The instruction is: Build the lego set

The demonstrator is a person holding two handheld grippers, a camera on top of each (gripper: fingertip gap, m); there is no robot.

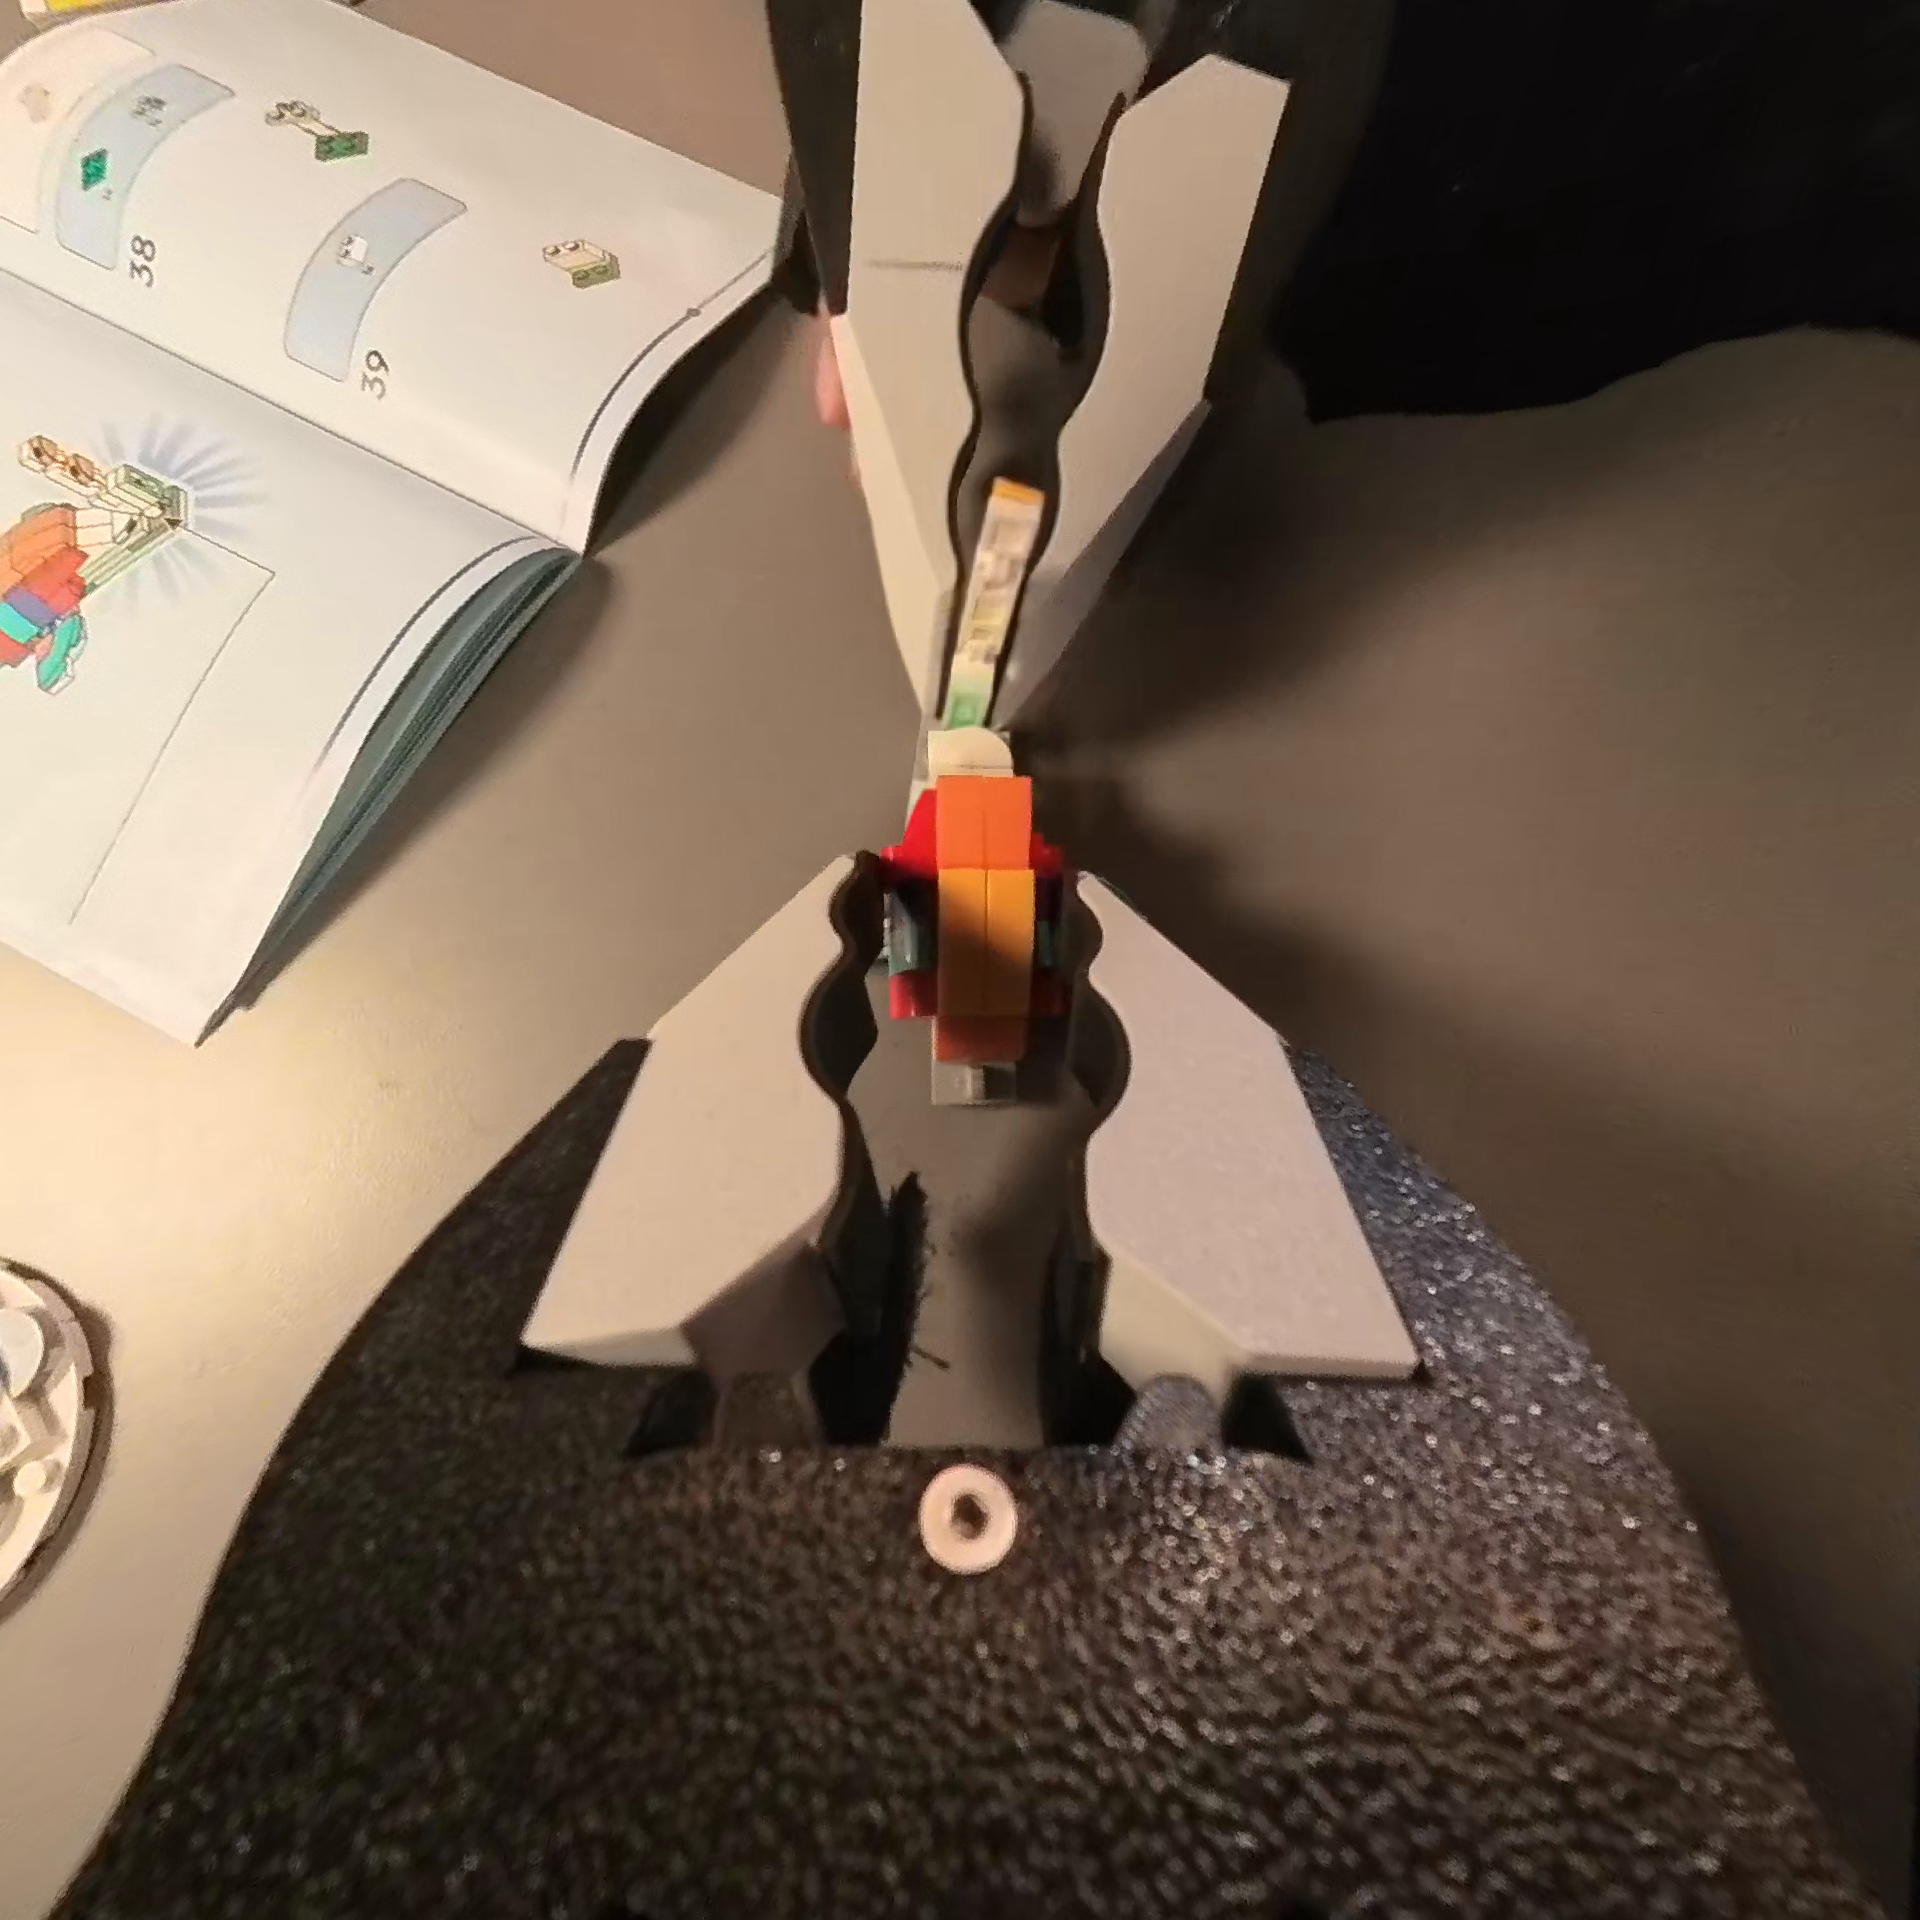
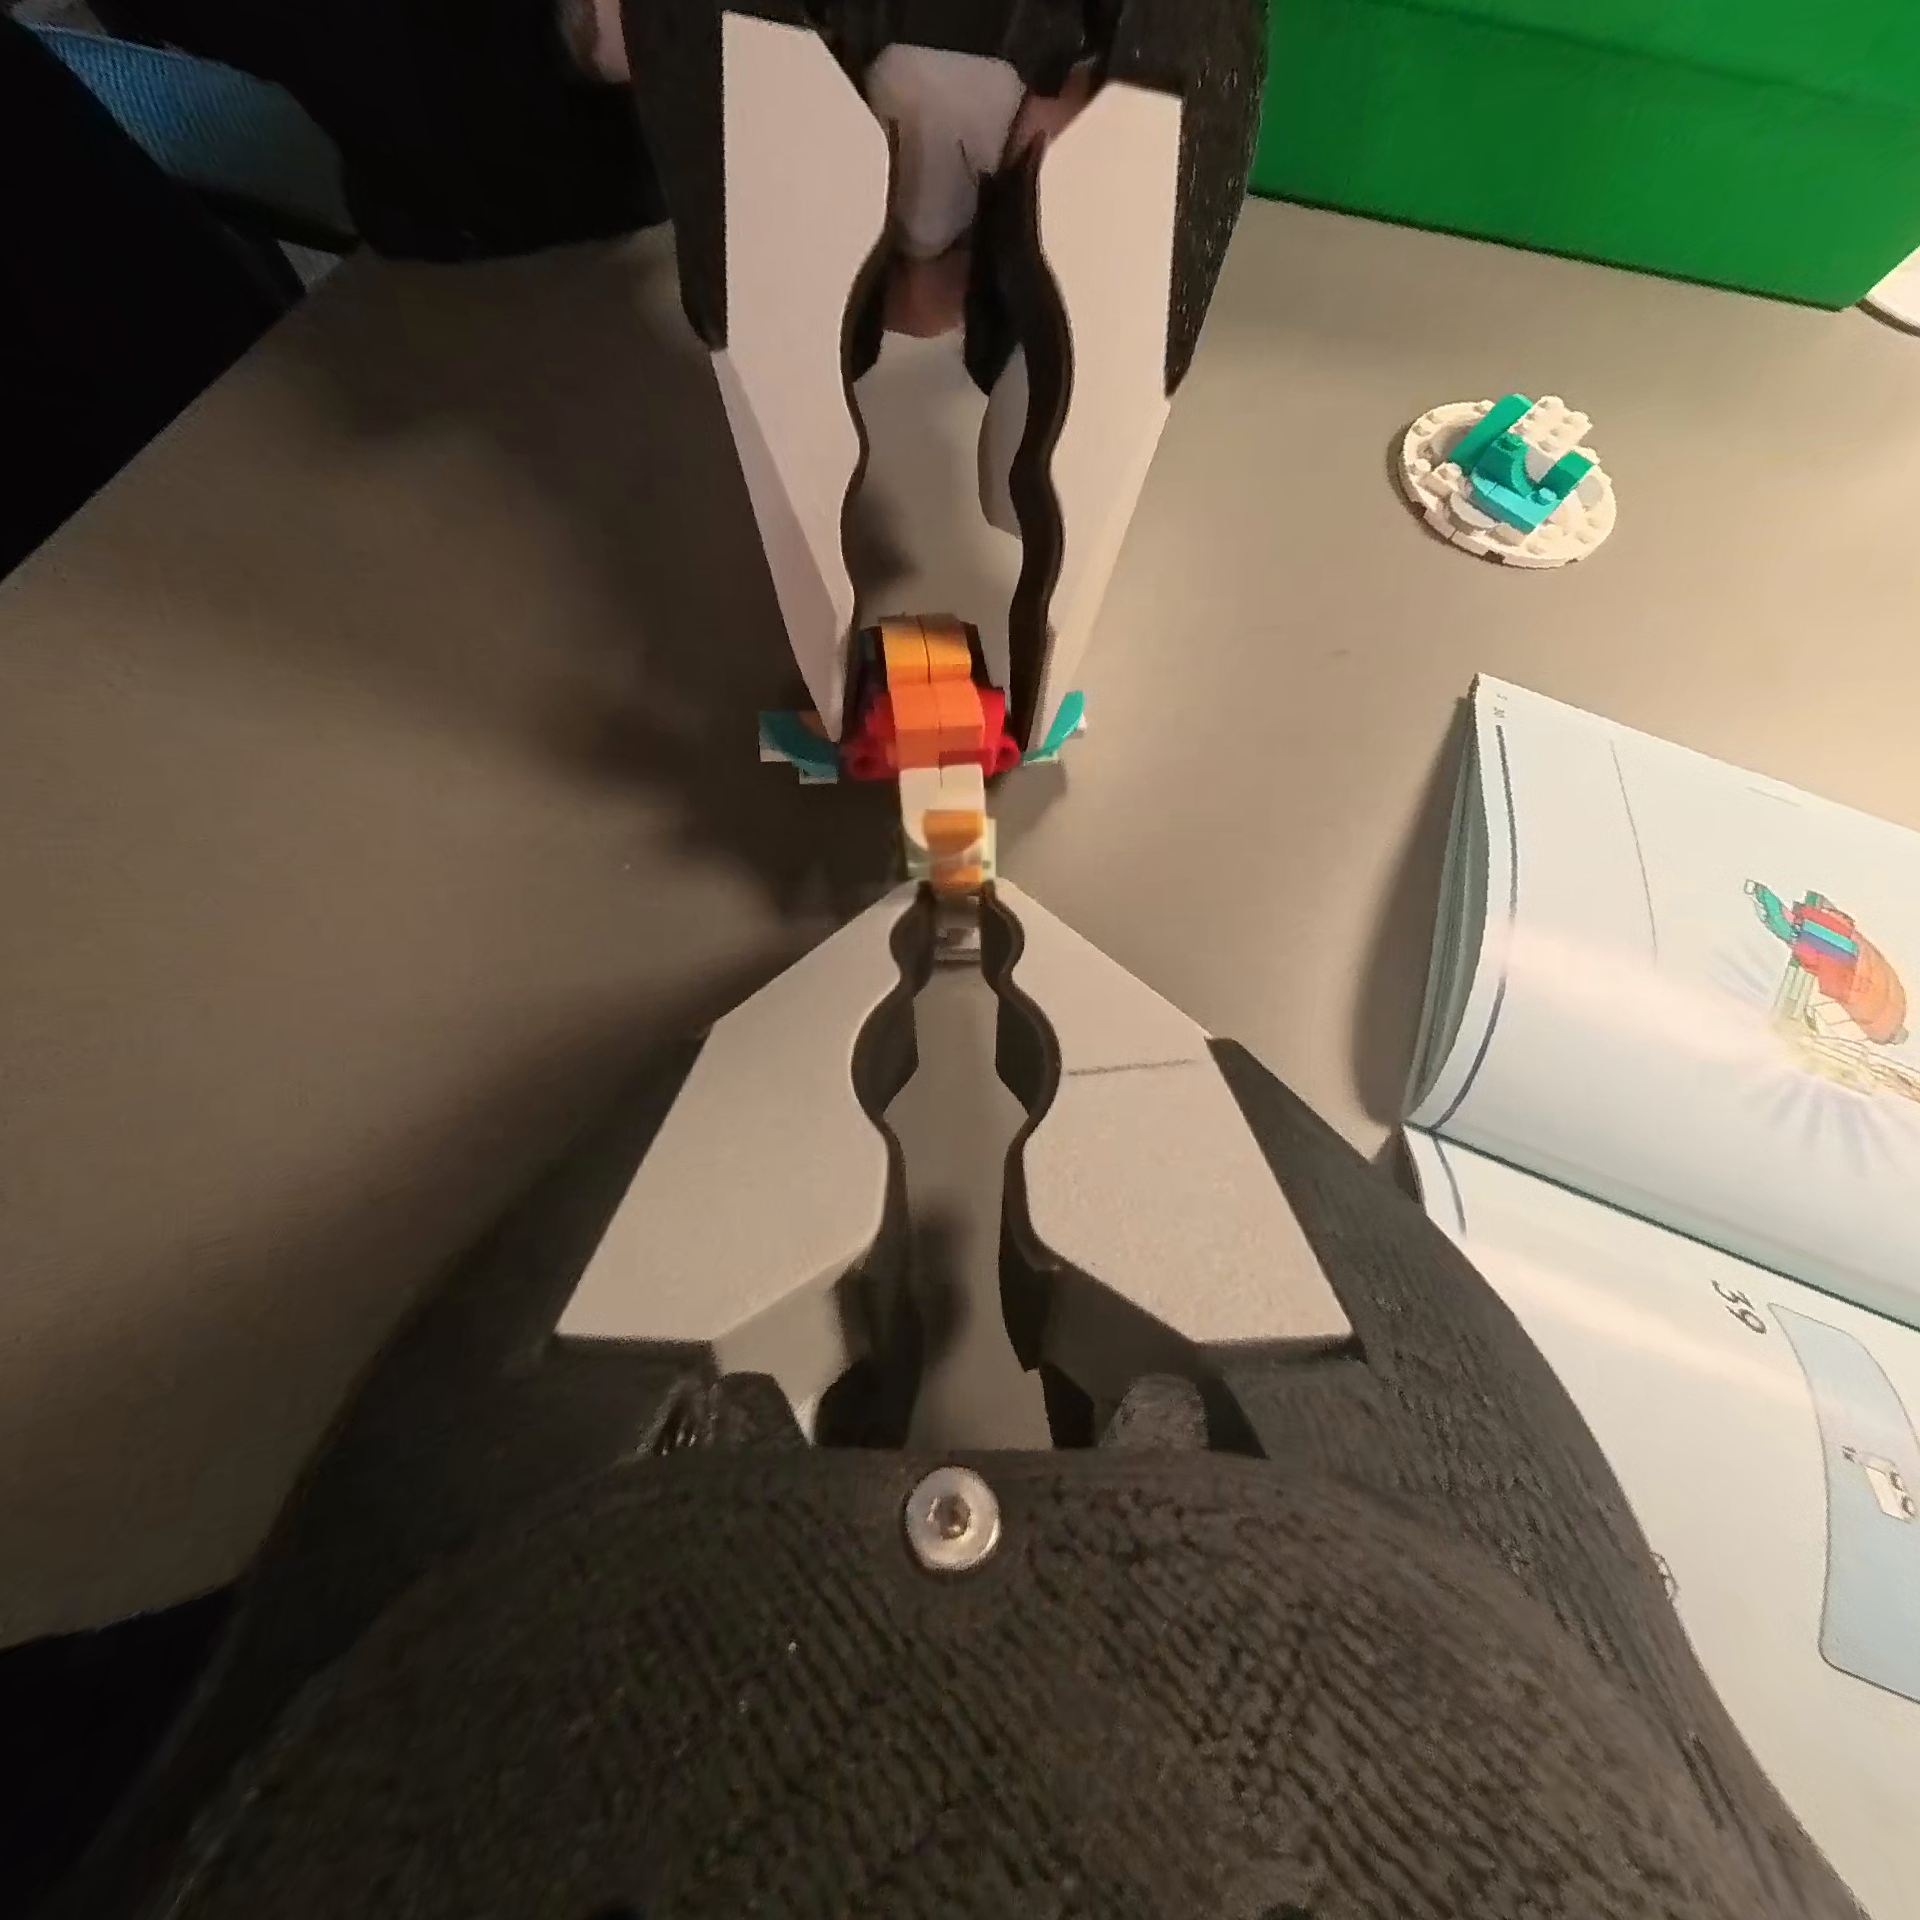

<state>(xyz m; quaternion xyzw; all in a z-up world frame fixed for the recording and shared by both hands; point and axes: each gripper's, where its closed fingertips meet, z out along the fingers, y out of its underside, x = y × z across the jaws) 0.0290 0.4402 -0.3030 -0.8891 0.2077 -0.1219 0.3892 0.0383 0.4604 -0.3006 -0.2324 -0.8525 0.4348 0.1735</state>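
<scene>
The lego model (image 1: 982,935), orange w/ red sides and teal bits, hangs above the table (image 1: 1455,831), pinched between the two grippers, which meet nose to nose. The left gripper (image 1: 977,883) is clamped on the model's orange-red body, one finger on each side; in the right wrist view the same body (image 2: 930,707) sits between that gripper's tips (image 2: 930,691), teal wing pieces sticking out left and right. A white neck w/ a small orange piece runs out from the body toward the right gripper (image 2: 956,904). Its fingers are closed on a slim white-and-pale-green piece (image 1: 987,613) that meets the neck end of the model; from the left wrist view that piece lies lengthwise in the narrow gap between the fingers (image 1: 1070,582). In the right wrist view this piece is mostly hidden at the tips, only a light bit w/ orange on it shows.

Further out: an instruction booklet (image 1: 312,468) lies open on the table, pages curling up at the spine, to one side of the grippers. Past it, well apart from the model, a round white base (image 2: 1507,483) w/ teal and white bricks on top sits on the table. A green box (image 2: 1610,135) stands at the table's far edge in the right wrist view.
</scene>
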